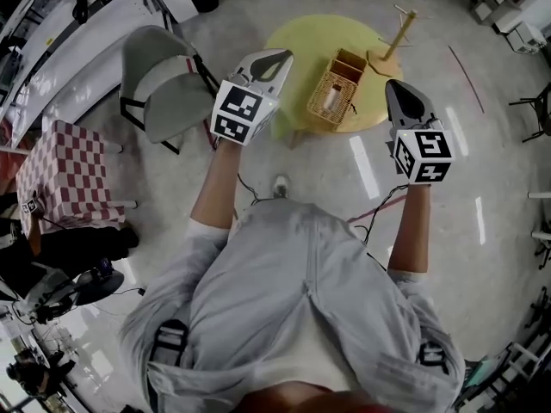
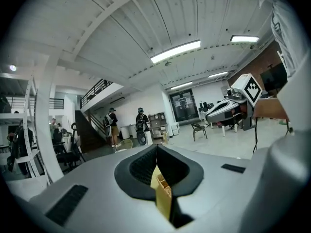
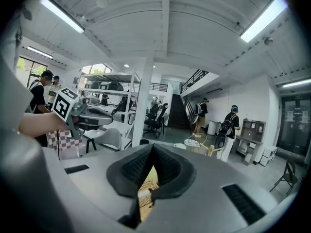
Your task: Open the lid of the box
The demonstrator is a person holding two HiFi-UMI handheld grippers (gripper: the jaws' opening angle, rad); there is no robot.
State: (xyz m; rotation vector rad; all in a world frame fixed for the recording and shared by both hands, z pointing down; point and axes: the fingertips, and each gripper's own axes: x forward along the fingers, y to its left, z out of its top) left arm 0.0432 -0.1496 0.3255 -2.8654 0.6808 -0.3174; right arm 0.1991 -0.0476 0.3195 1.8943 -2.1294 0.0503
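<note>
The left gripper is hovering over the yellow tabletop's left edge, jaws closed on nothing. The box is sitting on the tabletop between both grippers. The right gripper is hovering just right of it, also closed and empty.

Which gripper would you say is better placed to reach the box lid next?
Probably the right gripper: its tip hangs nearer the box than the left gripper does. Both are shut, neither touching it.

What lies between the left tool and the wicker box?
Only bare yellow tabletop, as the head view shows; nothing stands between the left tool and the wicker box.
</note>
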